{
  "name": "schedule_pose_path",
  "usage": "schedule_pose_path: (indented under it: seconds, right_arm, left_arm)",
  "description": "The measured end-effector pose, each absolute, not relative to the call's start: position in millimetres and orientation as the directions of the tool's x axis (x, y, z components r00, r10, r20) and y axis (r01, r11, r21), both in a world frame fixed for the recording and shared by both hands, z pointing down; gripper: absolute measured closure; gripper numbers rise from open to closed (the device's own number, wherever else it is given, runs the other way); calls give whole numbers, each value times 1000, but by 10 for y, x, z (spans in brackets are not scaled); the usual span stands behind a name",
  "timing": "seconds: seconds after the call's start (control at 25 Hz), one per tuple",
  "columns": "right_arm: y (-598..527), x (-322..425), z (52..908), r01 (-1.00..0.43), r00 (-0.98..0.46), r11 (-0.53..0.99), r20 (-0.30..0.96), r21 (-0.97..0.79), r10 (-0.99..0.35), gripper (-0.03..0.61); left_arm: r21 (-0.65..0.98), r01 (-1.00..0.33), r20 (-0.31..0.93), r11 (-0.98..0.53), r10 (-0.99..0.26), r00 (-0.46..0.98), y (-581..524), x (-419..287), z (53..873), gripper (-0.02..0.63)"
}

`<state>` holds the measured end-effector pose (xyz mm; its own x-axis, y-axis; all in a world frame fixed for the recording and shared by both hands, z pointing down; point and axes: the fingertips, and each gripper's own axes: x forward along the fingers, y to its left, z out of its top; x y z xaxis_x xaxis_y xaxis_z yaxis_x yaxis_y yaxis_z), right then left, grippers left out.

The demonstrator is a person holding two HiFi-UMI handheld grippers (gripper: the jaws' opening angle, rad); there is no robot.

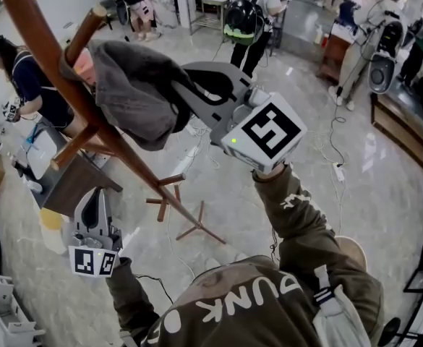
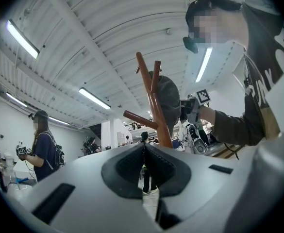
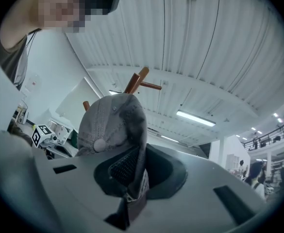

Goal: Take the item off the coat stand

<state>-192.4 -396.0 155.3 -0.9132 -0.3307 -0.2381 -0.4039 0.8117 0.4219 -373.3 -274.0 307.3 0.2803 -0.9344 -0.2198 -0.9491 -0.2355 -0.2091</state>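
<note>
Right gripper view: right tongs point(image 3: 134, 171) tight on grey cap point(image 3: 110, 125); left tongs point(image 2: 143, 154) closed, empty.

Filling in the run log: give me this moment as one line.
right gripper: shut on grey cap | grey cap: hanging on coat stand | left gripper: shut, empty

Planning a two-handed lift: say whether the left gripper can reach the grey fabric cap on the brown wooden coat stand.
Probably not directly: the left gripper, jaws shut, sits low, and the coat stand rises between it and the cap, which the right gripper pinches.
</note>
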Motion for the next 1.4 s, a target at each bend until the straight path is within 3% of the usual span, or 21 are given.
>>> schedule_pose_path:
  seconds: [1.4]
  right_arm:
    - [-4056,-1383,-173,-555,-821,665,-457,499,-342,543]
  left_arm:
    - [-189,-940,-228,-284,-918,323,-2805,-3700,3118,607]
